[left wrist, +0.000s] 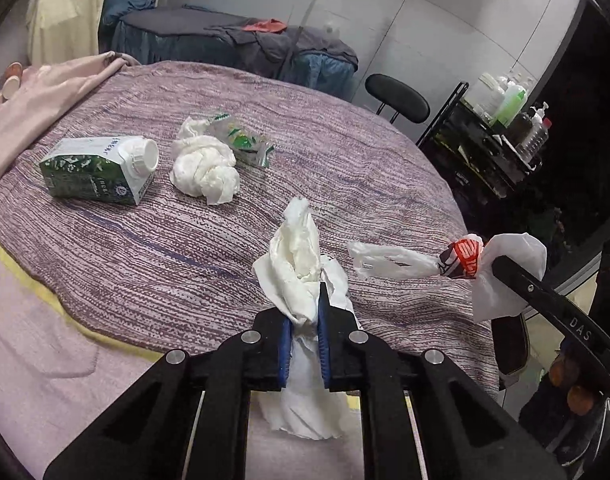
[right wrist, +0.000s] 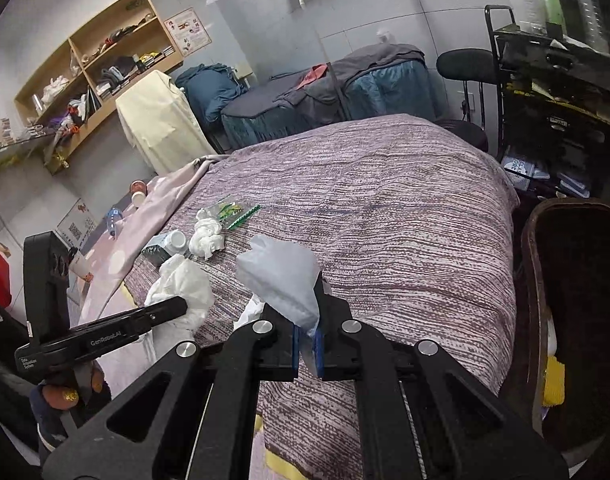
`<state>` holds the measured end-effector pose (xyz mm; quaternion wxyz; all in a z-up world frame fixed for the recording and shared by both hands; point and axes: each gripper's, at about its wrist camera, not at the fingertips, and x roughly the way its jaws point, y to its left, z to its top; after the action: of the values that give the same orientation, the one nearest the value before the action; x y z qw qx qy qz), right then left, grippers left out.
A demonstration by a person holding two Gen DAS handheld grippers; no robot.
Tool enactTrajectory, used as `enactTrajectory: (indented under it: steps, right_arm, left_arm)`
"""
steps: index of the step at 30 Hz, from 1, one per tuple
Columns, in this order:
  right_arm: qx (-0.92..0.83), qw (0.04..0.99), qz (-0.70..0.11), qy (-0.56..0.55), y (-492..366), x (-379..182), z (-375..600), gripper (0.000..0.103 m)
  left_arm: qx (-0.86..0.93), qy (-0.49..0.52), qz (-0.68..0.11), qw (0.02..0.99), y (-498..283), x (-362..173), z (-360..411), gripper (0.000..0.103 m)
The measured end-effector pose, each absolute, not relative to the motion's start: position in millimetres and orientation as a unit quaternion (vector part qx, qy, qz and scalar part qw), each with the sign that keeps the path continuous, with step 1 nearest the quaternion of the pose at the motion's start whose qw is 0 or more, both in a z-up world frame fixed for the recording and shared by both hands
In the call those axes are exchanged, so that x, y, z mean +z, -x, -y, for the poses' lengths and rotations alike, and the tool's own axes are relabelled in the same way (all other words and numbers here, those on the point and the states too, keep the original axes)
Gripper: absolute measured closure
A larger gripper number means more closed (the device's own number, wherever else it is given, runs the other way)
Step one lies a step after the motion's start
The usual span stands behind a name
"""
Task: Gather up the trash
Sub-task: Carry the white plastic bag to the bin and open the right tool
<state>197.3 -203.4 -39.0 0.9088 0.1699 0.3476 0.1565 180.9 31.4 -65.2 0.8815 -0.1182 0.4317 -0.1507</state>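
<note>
Left gripper (left wrist: 305, 332) clamps tissue (left wrist: 301, 264) near the bedspread (left wrist: 185, 248) edge.

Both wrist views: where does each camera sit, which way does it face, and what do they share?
Left wrist: on the left gripper, facing across the bed; jaws shut on a tissue wad; the right gripper shows at right.
Right wrist: on the right gripper, facing up the bed toward shelves; jaws shut on a plastic bag; the left gripper shows at left.
Shared: carton, knotted tissue, green wrapper.

L tool (left wrist: 305, 320) clamped on tissue wad (left wrist: 297, 256) over purple blanket (left wrist: 345, 160); carton (left wrist: 97, 170) far left.
</note>
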Motion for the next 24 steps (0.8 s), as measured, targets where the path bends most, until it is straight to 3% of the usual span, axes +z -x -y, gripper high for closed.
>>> enactTrajectory:
  steps: [24]
  right_arm:
    - [0.039, 0.931, -0.276, -0.234, -107.2, -21.7, 330.0, 0.097]
  left_arm:
    - [-0.272, 0.073, -0.394, 0.875, -143.3, -27.5, 85.9, 0.092]
